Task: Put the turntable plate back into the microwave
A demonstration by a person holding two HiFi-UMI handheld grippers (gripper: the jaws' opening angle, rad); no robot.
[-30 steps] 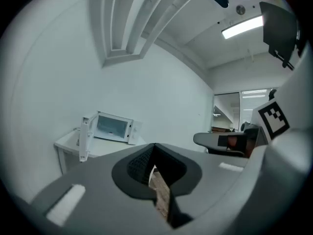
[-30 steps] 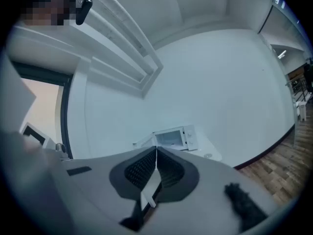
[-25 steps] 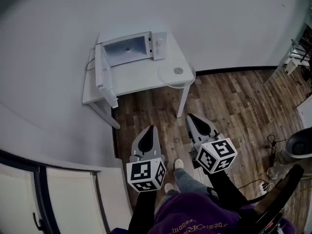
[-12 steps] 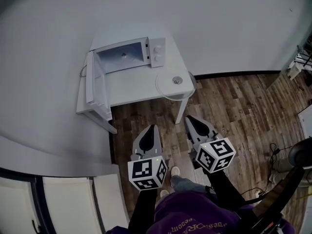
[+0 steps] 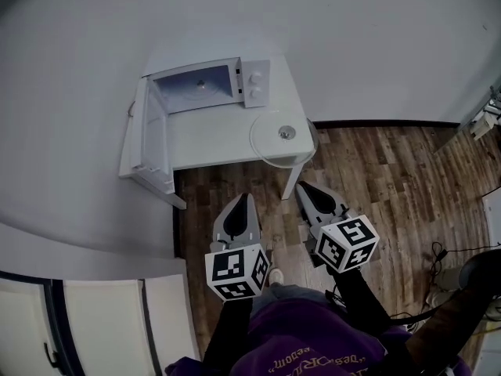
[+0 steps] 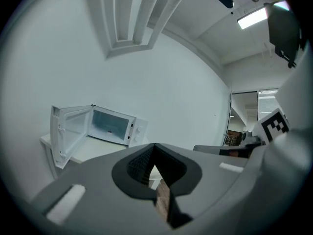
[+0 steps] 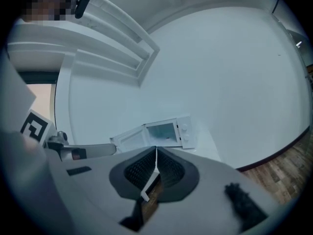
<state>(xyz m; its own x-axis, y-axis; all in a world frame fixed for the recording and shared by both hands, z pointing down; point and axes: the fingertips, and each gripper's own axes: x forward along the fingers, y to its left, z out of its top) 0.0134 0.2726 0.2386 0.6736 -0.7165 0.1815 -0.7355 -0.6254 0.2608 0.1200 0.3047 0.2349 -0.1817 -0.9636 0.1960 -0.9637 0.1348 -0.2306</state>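
Because the plate (image 5: 268, 141) right of the microwave (image 5: 207, 84) looks glassy, slick and brittle, its seemingly overhanging rim suits gripping; left gripper (image 5: 242, 200) and right gripper (image 5: 302, 187) have fingers closed, empty.

A purple top (image 5: 301, 345) with pale lettering fills six o'clock of the head view, with dark sleeves (image 5: 365, 302) above it. The left gripper (image 5: 245, 202) and the right gripper (image 5: 305, 188) are grey wedges with black-lined jaws, each capped by a white cube (image 5: 236, 271) of black square markers. A pale shoe (image 5: 275, 276) shows between them.
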